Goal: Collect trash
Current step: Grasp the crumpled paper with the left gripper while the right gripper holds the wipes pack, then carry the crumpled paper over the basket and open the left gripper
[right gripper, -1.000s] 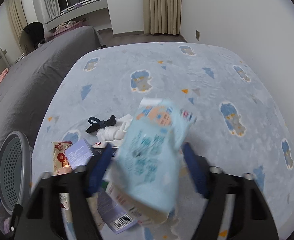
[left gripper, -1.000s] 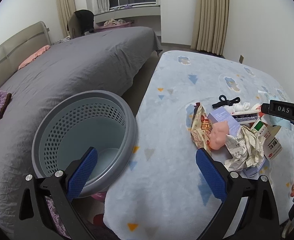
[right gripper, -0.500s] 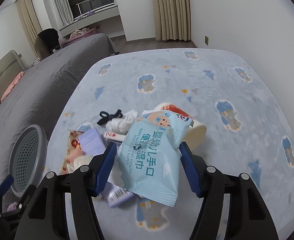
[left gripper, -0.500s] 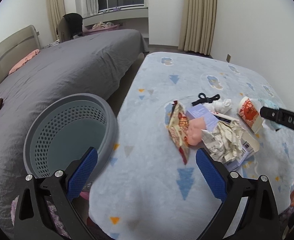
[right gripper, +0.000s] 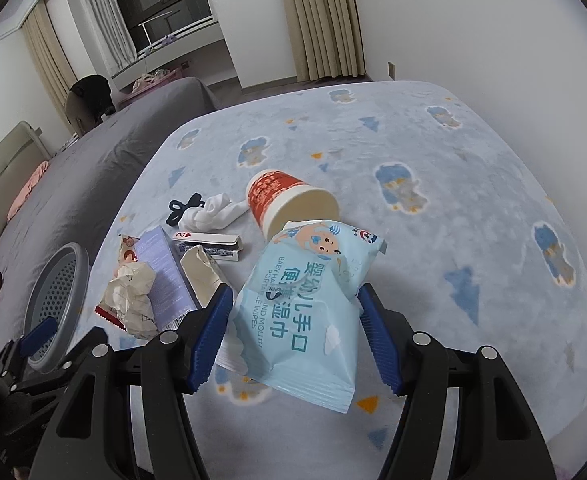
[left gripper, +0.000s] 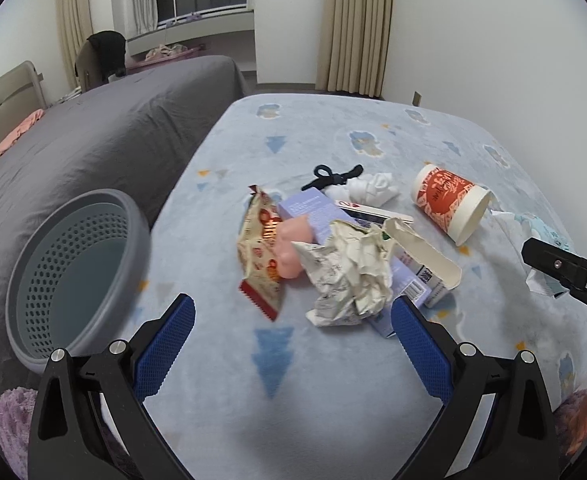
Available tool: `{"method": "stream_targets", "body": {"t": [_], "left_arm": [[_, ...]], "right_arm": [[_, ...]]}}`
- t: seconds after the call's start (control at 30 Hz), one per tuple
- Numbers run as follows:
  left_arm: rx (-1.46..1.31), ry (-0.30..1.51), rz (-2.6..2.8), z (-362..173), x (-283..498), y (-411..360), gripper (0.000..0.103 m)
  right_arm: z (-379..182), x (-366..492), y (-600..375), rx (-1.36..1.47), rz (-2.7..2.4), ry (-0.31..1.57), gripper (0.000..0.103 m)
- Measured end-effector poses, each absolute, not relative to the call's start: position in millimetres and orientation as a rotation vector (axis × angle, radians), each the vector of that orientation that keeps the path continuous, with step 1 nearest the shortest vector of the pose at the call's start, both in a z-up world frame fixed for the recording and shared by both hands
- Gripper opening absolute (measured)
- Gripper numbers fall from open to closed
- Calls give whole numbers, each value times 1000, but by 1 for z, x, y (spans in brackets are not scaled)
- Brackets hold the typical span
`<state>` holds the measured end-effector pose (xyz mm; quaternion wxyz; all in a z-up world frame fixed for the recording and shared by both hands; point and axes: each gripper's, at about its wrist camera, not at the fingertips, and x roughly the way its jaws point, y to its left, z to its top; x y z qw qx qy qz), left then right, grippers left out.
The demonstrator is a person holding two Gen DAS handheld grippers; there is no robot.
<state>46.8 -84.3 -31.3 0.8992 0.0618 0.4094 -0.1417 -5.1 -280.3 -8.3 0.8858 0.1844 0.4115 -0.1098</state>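
My right gripper (right gripper: 293,330) is shut on a light blue baby wipes pack (right gripper: 309,304) and holds it above the blanket; the pack's edge also shows in the left wrist view (left gripper: 541,236). My left gripper (left gripper: 293,344) is open and empty, just in front of a crumpled paper ball (left gripper: 347,272). The pile also holds a red-and-cream snack wrapper (left gripper: 259,256), a pink lump (left gripper: 291,244), a lilac box (left gripper: 313,208), a white carton (left gripper: 421,252) and a tipped red paper cup (left gripper: 449,204). The grey perforated basket (left gripper: 73,272) stands left of the pile.
A black hair tie (left gripper: 333,176), a white sock (left gripper: 373,190) and a card box (right gripper: 209,242) lie behind the pile. The light blue patterned blanket (left gripper: 293,380) spreads under it all. A grey bed (left gripper: 93,140) lies to the left, a wall to the right.
My left gripper has swung right from the basket towards the pile. My right gripper has carried the wipes pack back off the pile, uncovering the red cup.
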Motion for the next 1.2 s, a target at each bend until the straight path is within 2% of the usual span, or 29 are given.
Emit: {"method": "stream_targets", "body": {"t": [0.33, 0.43, 0.53, 0.67, 1.2], "left_arm": [[138, 863, -274, -49, 65, -113, 96], [162, 871, -263, -55, 68, -118, 94], [182, 886, -267, -59, 70, -121, 69], [165, 898, -306, -58, 65, -119, 43], [135, 840, -323, -21, 28, -66, 43]], "right_arm": [[-14, -15, -298, 454, -195, 839, 62], [-16, -17, -301, 466, -188, 839, 62], [-18, -18, -301, 473, -182, 844, 62], [-18, -17, -300, 472, -177, 845, 62], [-5, -29, -273, 417, -198, 827, 62]]}}
